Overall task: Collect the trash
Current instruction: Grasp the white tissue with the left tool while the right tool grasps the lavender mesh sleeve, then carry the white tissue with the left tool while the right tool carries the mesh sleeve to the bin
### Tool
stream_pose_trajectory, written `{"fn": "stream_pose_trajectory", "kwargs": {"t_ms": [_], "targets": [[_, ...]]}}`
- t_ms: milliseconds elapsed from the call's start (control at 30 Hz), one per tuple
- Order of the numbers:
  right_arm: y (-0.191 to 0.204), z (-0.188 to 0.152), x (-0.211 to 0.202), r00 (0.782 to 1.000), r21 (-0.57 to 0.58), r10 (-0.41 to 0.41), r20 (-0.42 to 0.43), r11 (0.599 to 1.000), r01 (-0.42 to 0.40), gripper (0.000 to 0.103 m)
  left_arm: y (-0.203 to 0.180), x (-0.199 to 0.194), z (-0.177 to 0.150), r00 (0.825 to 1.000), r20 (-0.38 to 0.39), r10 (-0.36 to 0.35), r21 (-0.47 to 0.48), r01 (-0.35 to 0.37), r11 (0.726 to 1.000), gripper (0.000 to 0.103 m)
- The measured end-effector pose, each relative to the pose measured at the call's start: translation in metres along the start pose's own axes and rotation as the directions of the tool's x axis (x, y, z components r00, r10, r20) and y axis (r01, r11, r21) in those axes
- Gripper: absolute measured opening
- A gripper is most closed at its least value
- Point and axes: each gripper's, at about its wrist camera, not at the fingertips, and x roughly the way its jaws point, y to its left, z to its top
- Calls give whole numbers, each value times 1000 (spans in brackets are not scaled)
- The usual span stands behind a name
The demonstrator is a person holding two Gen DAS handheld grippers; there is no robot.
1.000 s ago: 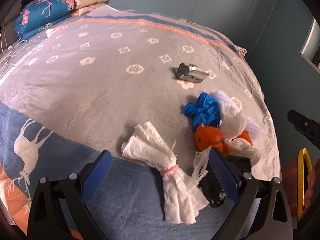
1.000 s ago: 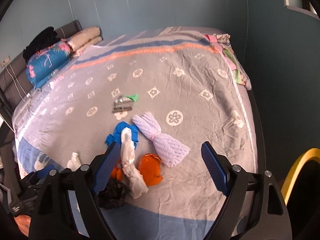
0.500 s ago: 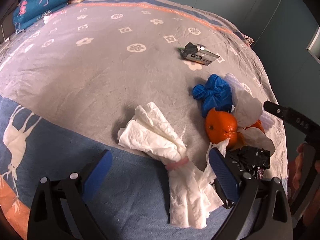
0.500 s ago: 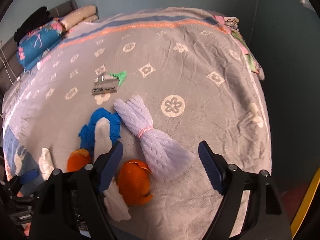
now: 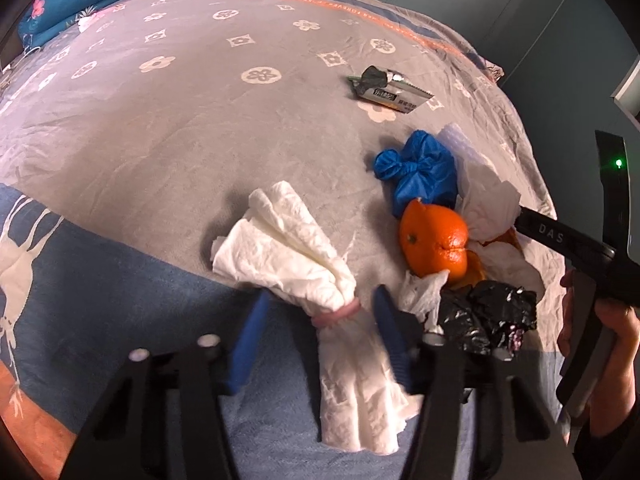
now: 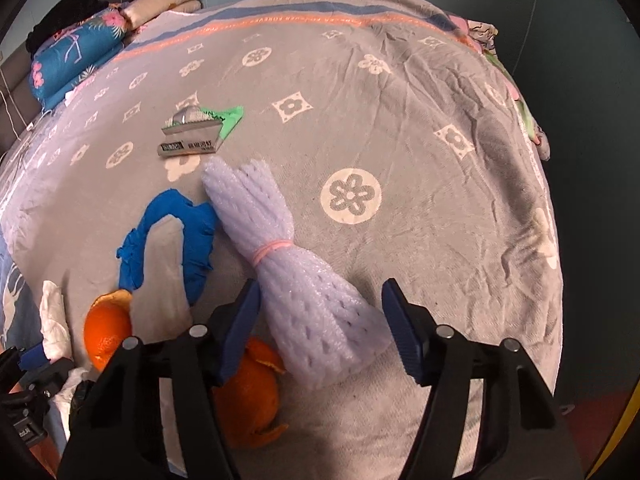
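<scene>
Your left gripper [image 5: 320,332] has just been closing its jaws; they stand partly closed around the white crumpled paper-towel bundle tied with a pink rubber band [image 5: 320,276]. The blue pads flank the bundle at the band, but you cannot tell whether they press on it yet. Your right gripper [image 6: 320,320] has also been closing its jaws, now about half open, with the wide end of the pale lilac foam-net sleeve cinched by a pink band [image 6: 296,264] between them. The left pad sits against the foam, while a gap shows at the right pad.

Both bundles lie near the foot edge of the bed with the grey flower-patterned cover [image 6: 420,152]. Between them sits the rest of the pile. The left view shows a black crumpled plastic bag [image 5: 492,308] just right of its jaws, which the right view barely catches at its lower left corner. An orange peel shell [image 5: 436,236] sits beside a blue crumpled plastic bag [image 5: 420,168]. The right view shows a second orange peel piece [image 6: 248,400] under its left finger and a white paper strip [image 6: 164,280] lying over the blue bag. Farther toward the head of the bed lies a silver foil wrapper [image 5: 388,90]; its green flap shows plainly only from the right. Folded blue floral bedding [image 6: 72,60] lies at the head corner. Your hand [image 5: 600,344] on the right tool's handle shows only in the left view.
</scene>
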Motion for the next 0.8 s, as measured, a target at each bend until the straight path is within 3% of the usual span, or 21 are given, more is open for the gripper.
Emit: {"fn": "stream_pose_trajectory", "kwargs": {"t_ms": [100,200,400,633,800], "targets": [[3,0,1,1000,-23,-18,4,1000,18,52,6,-1,-1,1000,-15,-20,-37,20,999,29],[7,-1,1,1000,-35,-25,9,999,26,46,9,-2,-1,999,-26,-38,-54,37,998,20],[13,-1,-3,999,-62,-21,26,998,22,28,8,-7,-2,999,-21,-44,-46,43,998,17],[8,0,-13,999,-40,-8,52,999,10,25,13,-19,-1,997,-5,-82,-77,82,994,17],[1,4,-35,995,-2,19,96,1000,-19,25,6,-36,0,994,56,-96,-34,98,995,17]]}}
